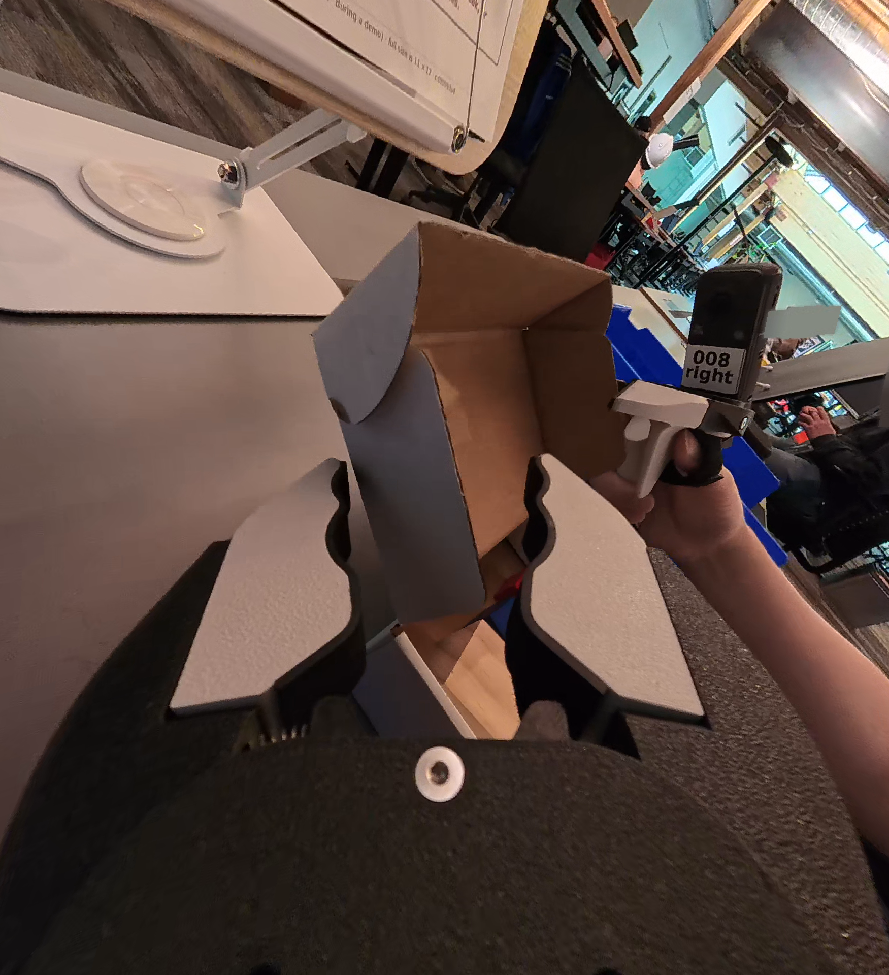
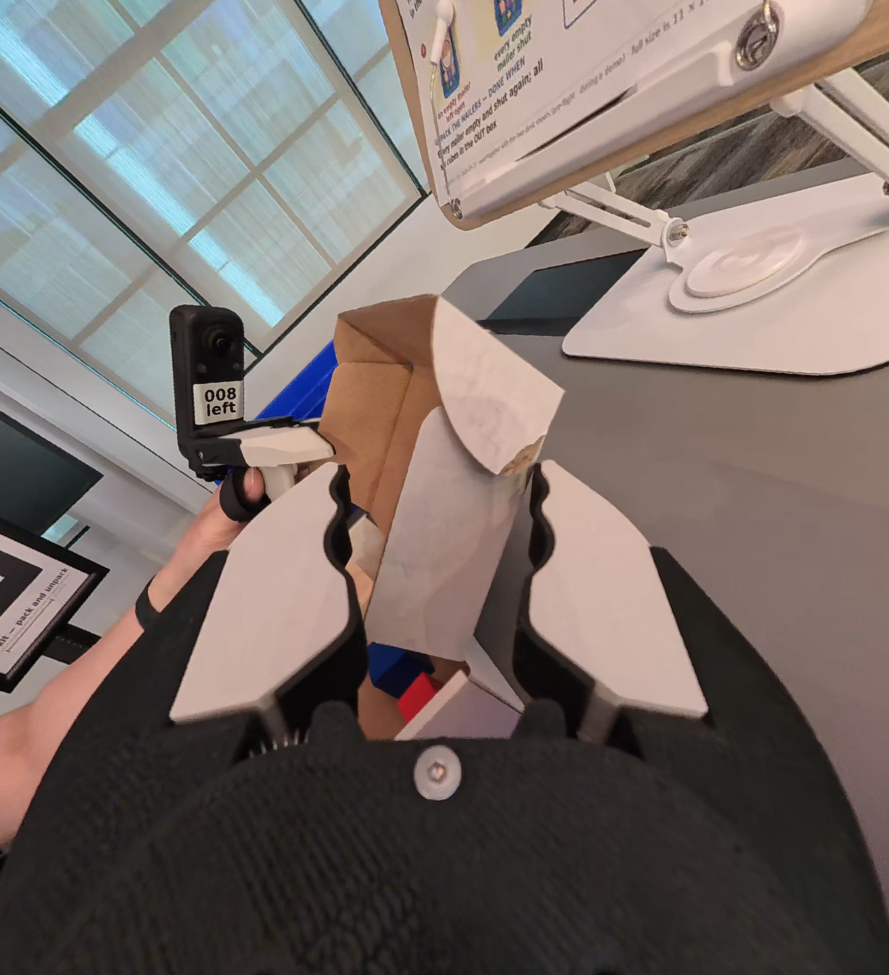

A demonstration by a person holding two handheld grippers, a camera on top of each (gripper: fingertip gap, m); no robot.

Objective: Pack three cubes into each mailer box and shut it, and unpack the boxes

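Observation:
A mailer box (image 1: 484, 369), white outside and brown inside, stands open with its lid raised and its rounded side flaps folded in. My left gripper (image 1: 437, 469) is open, with the lid's white side panel between its fingers. My right gripper (image 2: 439, 475) is open around the white panel (image 2: 458, 554) on the lid's other side. Each gripper shows in the other's view at the lid's edge: the right one (image 1: 621, 406) and the left one (image 2: 326, 448). A red cube (image 2: 421, 694) lies low in the box next to a blue one (image 2: 394, 665). The red cube (image 1: 509, 585) peeks out under the panel.
A white stand (image 1: 141, 211) carrying an instruction board sits on the grey table (image 1: 115, 422) behind the box; it also shows in the right wrist view (image 2: 748, 274). A blue bin (image 1: 642, 348) lies beyond the box. A sign with a black marker (image 2: 9, 607) stands at the left. The red cube (image 2: 421, 694) is about equally far from each gripper, around 12 centimeters.

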